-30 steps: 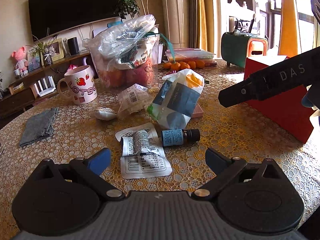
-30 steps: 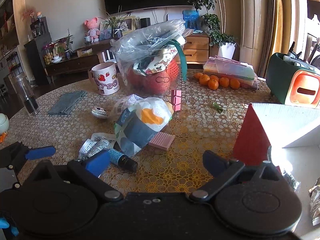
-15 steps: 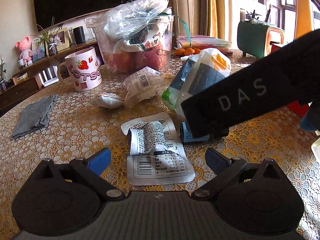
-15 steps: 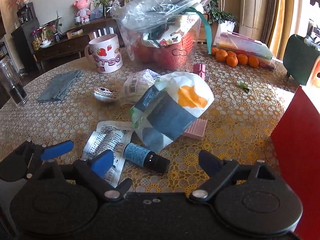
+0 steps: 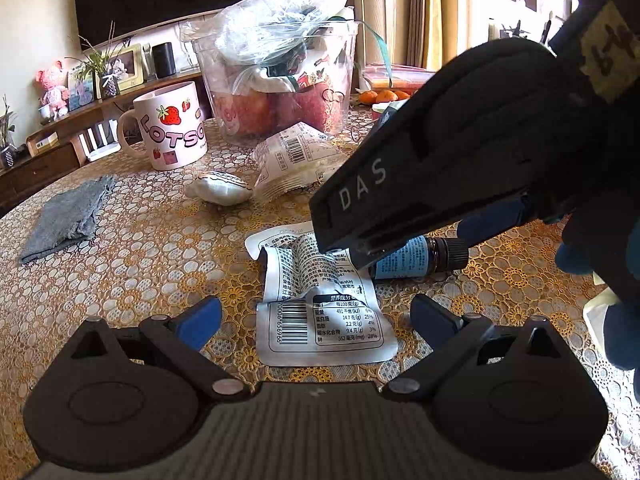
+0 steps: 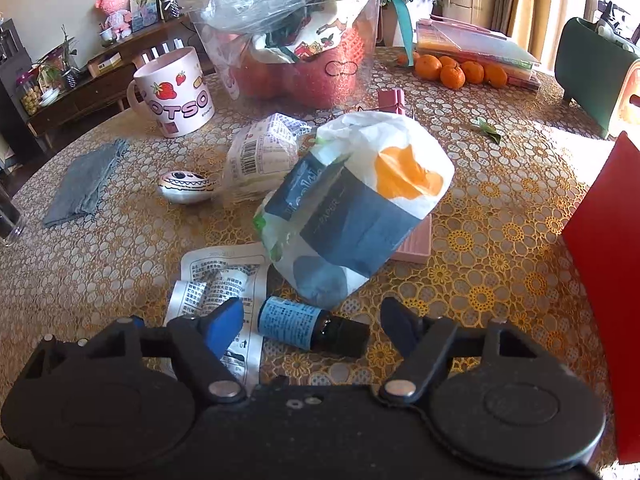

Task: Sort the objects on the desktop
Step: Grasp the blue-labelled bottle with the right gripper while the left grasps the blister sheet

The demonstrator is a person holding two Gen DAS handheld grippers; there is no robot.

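Observation:
A small dark bottle with a blue label (image 6: 312, 326) lies on its side on the lace tablecloth. It lies between the fingers of my right gripper (image 6: 312, 316), whose jaws are closing; the pads stand clear of it. A crumpled white food wrapper (image 5: 320, 320) lies just left of the bottle, and my left gripper (image 5: 316, 316) hovers open over it, touching nothing. In the left wrist view the right tool's black housing (image 5: 440, 152) reaches in from the upper right and covers part of the bottle (image 5: 404, 262).
A white, blue and orange paper pack (image 6: 352, 216) leans just behind the bottle on a pink block (image 6: 414, 240). Further back are a snack packet (image 6: 260, 156), a painted shell (image 6: 184, 186), a strawberry mug (image 6: 176, 96) and a clear tub (image 6: 296, 52). A red box (image 6: 604, 260) stands at the right.
The right gripper came down and forward over the bottle and its jaws narrowed. It now blocks much of the left wrist view. The left gripper dropped closer to the wrapper.

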